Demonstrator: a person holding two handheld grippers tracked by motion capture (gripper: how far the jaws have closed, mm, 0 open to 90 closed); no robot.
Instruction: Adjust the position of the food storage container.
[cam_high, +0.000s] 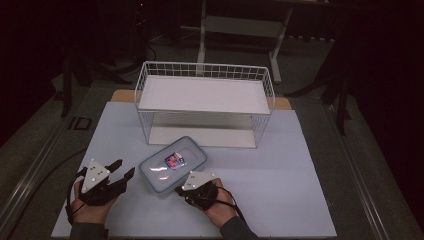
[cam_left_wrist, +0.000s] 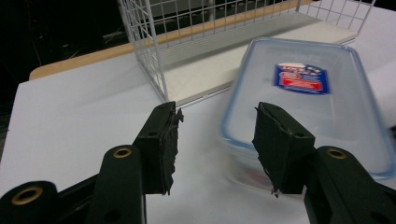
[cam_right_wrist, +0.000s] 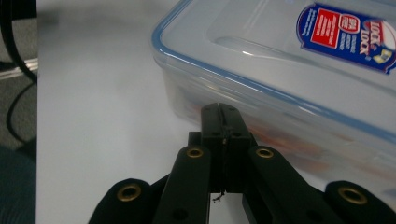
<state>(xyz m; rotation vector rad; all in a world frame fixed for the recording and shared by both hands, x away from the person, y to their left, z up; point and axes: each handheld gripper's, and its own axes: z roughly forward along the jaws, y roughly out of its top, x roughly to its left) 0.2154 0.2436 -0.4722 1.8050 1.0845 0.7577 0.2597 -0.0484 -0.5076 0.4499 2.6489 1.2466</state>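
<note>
So there's a clear plastic food container (cam_high: 173, 165) with a blue-edged lid and a red and blue sticker on top, sitting flat on the white desk (cam_high: 280, 200), turned a bit diagonal. In the right claw's view you can make out something reddish inside through the wall, too blurry to say what it is.

Right claw (cam_high: 178, 190) is at the container's near corner, jaws pressed together with nothing between them, and the tips are right up against the container's side wall. Can't tell for sure if they actually touch it.

Left claw (cam_high: 124, 170) is just beside the container's left end, jaws spread wide. In its own view one jaw sits in front of the container's end and the other over bare desk, so it isn't gripping anything.

Behind the container, further from the person, stands a white wire basket rack (cam_high: 204, 102) with a white shelf board on top and another at the bottom. The container is near its front edge but apart from it.
</note>
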